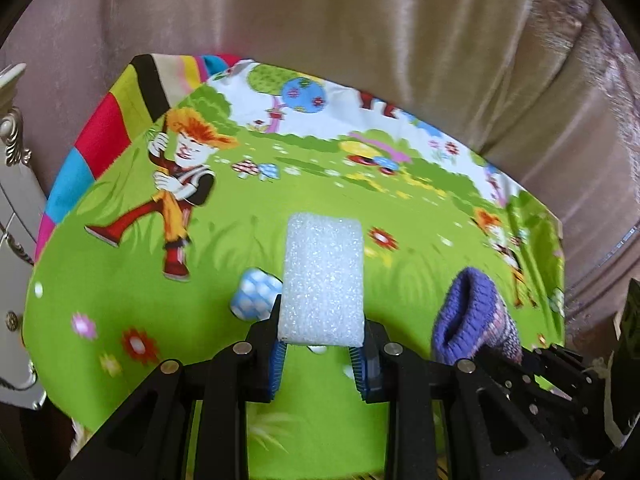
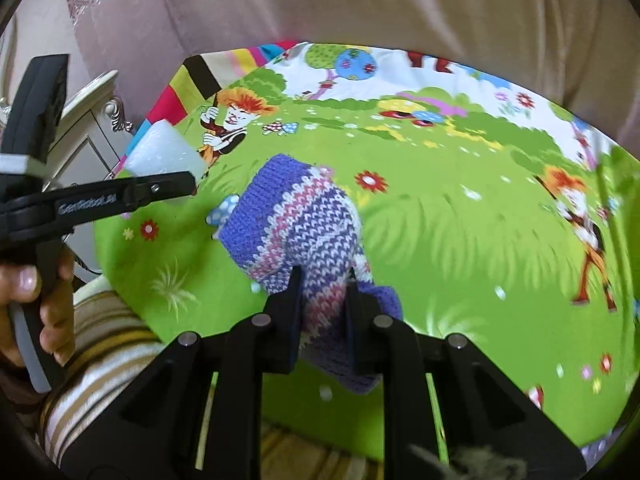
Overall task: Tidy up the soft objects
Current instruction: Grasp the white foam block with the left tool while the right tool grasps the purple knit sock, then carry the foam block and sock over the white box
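The left claw (image 1: 320, 344) grips a white foam block (image 1: 324, 280); just to its right, the right claw (image 2: 322, 300) grips a purple knitted sock (image 2: 296, 220), both held above the green cartoon cloth (image 1: 120, 280).

Your left wrist camera sits just behind the left hand-held gripper (image 1: 320, 336), looking forward and steeply down along its fingers at the cartoon-print cloth (image 1: 120, 280) from close above, facing the beige curtain (image 1: 360, 20) at the cloth's far edge. Your right wrist camera looks the same way from behind the right hand-held gripper (image 2: 322, 284). Both views share the cloth's middle and far-left corner, the white foam block (image 1: 322, 280) (image 2: 160, 152) and the knitted piece (image 1: 472, 316) (image 2: 296, 216); each view catches the other gripper at its side.
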A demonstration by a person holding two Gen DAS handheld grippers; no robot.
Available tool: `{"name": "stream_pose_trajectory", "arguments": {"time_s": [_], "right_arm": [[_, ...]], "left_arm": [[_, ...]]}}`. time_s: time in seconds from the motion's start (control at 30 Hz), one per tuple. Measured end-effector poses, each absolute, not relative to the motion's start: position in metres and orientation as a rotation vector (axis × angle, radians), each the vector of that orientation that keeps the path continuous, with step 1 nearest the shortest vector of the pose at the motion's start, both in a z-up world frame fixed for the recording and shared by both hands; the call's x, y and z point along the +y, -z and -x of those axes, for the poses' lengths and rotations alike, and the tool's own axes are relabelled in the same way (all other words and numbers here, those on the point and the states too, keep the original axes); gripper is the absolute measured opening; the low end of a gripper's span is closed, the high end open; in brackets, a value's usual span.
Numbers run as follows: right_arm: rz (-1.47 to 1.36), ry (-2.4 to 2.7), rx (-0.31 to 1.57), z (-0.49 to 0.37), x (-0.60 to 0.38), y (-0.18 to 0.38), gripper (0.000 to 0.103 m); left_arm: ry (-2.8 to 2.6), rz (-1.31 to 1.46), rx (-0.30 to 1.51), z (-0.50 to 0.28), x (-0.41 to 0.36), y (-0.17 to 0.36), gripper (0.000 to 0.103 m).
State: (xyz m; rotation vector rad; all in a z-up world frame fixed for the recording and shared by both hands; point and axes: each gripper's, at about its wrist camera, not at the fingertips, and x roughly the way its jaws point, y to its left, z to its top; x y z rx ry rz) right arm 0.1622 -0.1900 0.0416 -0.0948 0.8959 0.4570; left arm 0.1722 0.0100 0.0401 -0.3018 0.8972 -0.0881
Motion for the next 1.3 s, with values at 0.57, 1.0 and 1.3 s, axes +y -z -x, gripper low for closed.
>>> {"name": "stream_pose_trajectory", "arguments": {"time_s": [0.57, 1.0, 1.3], "right_arm": [[0.046, -0.160, 0.877, -0.057, -0.295, -0.076, 0.021], [-0.033, 0.074, 0.839, 0.021, -0.389, -0.092, 0.021], [-0.085, 0.252, 0.849, 0.070, -0.455, -0.086, 0.022]], "left_arm": [[0.363, 0.290, 0.924, -0.082, -0.101, -0.057, 0.029], [0.598, 0.158, 0.927, -0.014, -0.210, -0.072, 0.029], [0.720, 0.034, 0.944, 0.023, -0.276, -0.068, 0.029]]}}
